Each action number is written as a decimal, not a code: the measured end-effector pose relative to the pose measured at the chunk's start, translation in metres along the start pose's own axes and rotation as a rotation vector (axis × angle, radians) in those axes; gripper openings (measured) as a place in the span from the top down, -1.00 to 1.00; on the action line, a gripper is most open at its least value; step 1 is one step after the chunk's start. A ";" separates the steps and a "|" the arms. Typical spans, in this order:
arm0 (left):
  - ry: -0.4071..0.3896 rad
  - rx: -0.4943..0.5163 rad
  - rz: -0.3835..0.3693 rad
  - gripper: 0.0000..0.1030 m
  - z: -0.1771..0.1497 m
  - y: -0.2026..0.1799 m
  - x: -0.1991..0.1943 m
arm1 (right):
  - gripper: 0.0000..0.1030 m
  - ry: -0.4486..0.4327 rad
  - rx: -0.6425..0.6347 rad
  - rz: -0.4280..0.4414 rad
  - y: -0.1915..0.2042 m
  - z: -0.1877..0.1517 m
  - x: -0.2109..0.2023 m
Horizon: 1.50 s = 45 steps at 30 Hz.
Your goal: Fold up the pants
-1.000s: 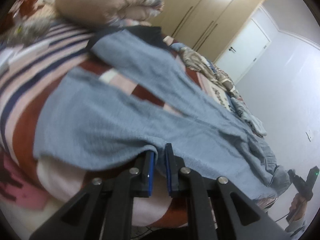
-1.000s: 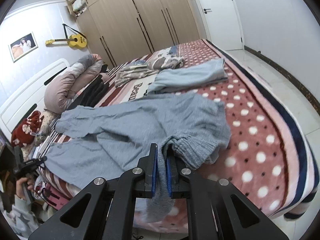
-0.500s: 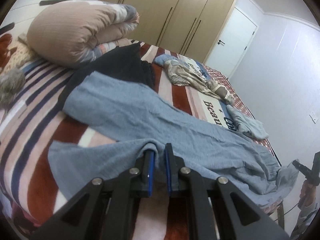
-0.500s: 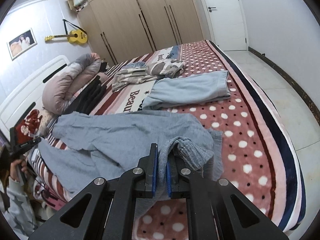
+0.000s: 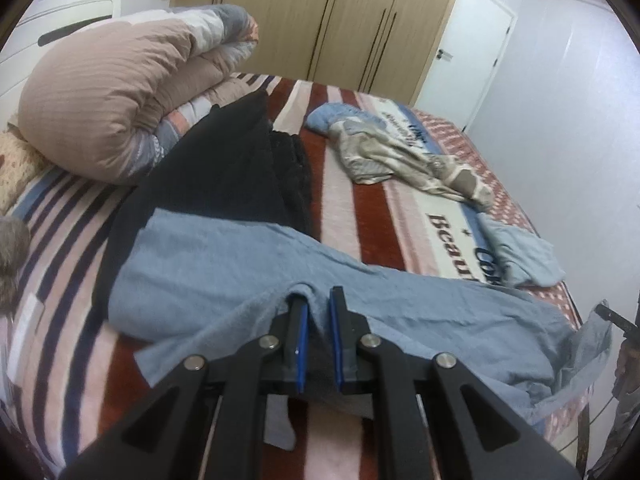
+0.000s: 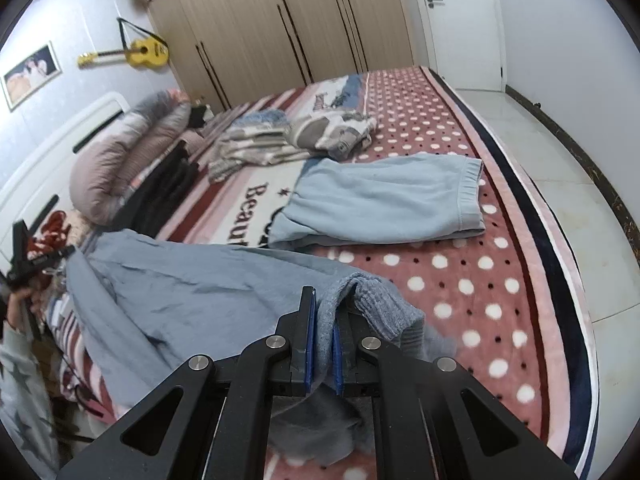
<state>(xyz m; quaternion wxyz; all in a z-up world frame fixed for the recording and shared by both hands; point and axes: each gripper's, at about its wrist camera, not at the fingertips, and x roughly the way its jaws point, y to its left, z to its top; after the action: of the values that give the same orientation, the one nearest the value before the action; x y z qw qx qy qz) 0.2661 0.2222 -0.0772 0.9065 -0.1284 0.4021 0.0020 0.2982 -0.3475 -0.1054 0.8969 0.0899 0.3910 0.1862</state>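
Grey-blue pants [image 5: 224, 264] lie stretched across the near side of the bed. My left gripper [image 5: 318, 304] is shut on a leg end, lifting it over the other leg. My right gripper [image 6: 323, 308] is shut on the ribbed waistband [image 6: 372, 304], with the pants [image 6: 192, 284] draped leftward from it. The other gripper shows small at each view's edge: the right one [image 5: 616, 320] at the far right of the left wrist view, the left one [image 6: 36, 264] at the far left of the right wrist view.
A folded light-blue garment [image 6: 384, 200] lies on the dotted blanket [image 6: 500, 280]. Black clothes [image 5: 224, 176], patterned clothes [image 5: 408, 156] and a rolled quilt [image 5: 112, 96] lie further back. Wardrobes [image 6: 280, 28] stand behind, and tiled floor [image 6: 568, 168] lies right of the bed.
Both grippers have carried the pants' near edge up and across the bed, so the near leg now folds over the far one. More of the black clothes and folded garment shows.
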 end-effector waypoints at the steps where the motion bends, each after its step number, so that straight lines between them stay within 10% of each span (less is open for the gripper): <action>1: 0.011 -0.004 0.011 0.85 0.007 0.003 0.008 | 0.97 0.014 -0.001 -0.011 -0.002 0.005 0.010; 29: 0.272 0.049 0.247 0.81 0.080 0.014 0.173 | 0.88 0.173 -0.014 -0.232 -0.045 0.055 0.160; 33: 0.259 0.081 0.226 0.12 0.081 0.004 0.156 | 0.35 0.147 -0.055 -0.246 -0.031 0.059 0.144; 37: 0.185 0.164 0.326 -0.68 0.084 -0.011 0.135 | 0.32 0.142 -0.105 -0.279 -0.016 0.063 0.128; 45: 0.138 0.199 0.300 -0.68 0.087 -0.024 0.095 | 0.15 0.121 -0.144 -0.290 0.003 0.071 0.101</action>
<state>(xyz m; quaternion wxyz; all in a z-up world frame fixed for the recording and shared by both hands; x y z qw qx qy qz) 0.3962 0.2105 -0.0845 0.8747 0.0236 0.4760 0.0884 0.4133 -0.3053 -0.1237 0.8933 -0.0431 0.4388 0.0874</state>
